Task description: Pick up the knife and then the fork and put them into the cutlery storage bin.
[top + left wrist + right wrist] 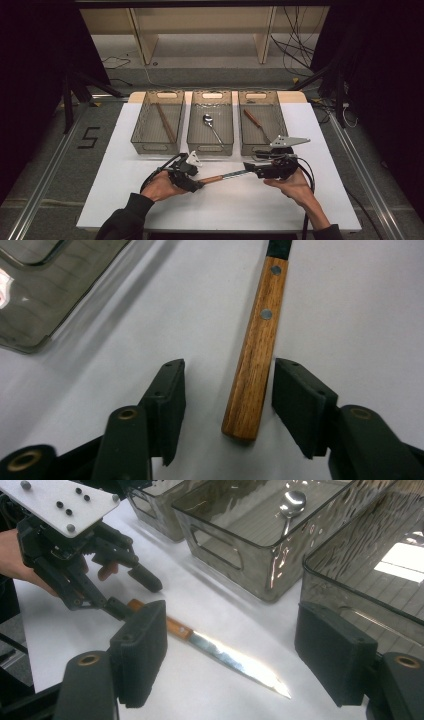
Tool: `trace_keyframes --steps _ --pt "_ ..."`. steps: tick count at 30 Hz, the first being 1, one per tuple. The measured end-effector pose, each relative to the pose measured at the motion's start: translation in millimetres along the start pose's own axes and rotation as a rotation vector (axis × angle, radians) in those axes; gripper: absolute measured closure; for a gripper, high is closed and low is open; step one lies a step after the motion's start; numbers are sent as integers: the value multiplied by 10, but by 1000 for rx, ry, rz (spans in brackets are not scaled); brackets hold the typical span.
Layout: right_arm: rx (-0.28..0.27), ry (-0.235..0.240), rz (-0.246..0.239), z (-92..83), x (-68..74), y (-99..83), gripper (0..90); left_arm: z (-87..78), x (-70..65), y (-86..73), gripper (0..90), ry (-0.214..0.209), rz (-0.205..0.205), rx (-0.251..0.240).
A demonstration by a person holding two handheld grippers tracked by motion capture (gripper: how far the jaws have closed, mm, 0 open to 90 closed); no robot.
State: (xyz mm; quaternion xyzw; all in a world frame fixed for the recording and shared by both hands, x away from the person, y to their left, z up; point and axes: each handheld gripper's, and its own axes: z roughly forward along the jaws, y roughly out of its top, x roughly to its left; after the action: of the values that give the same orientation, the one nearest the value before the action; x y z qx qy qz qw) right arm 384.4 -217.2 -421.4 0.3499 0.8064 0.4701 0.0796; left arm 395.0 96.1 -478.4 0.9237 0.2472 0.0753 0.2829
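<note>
A knife (225, 176) with a wooden handle (257, 347) and a steel blade (235, 657) lies flat on the white table, in front of the bins. My left gripper (197, 184) points along the table, its jaws on either side of the handle's butt end. A gap is visible on both sides, wider at the left pad (170, 395), so the left gripper (227, 385) is open. My right gripper (248, 167) faces it from the blade end. That gripper (232, 630) stands open, with the blade tip on the table between its pads.
Three clear grey bins stand in a row behind the knife. The left bin (155, 147) holds chopsticks (165, 122), the middle bin (210, 148) a spoon (210, 122), and the right bin (252, 149) a wooden-handled utensil (254, 120). Bare white table lies in front of both hands.
</note>
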Motion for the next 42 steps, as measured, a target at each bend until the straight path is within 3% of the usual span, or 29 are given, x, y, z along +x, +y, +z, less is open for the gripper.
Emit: trace_keyframes --steps 7,17,31,42 --pt "1 1 -1 1 4 0 301 7 -30 49 569 -11 47 24" --pt "1 1 -1 4 6 0 304 11 -55 95 694 -29 68 51" --pt "0 3 3 2 17 4 307 3 -86 86 745 -24 94 41" --pt "-3 13 -4 8 37 11 309 -117 -60 85 747 -85 98 38"
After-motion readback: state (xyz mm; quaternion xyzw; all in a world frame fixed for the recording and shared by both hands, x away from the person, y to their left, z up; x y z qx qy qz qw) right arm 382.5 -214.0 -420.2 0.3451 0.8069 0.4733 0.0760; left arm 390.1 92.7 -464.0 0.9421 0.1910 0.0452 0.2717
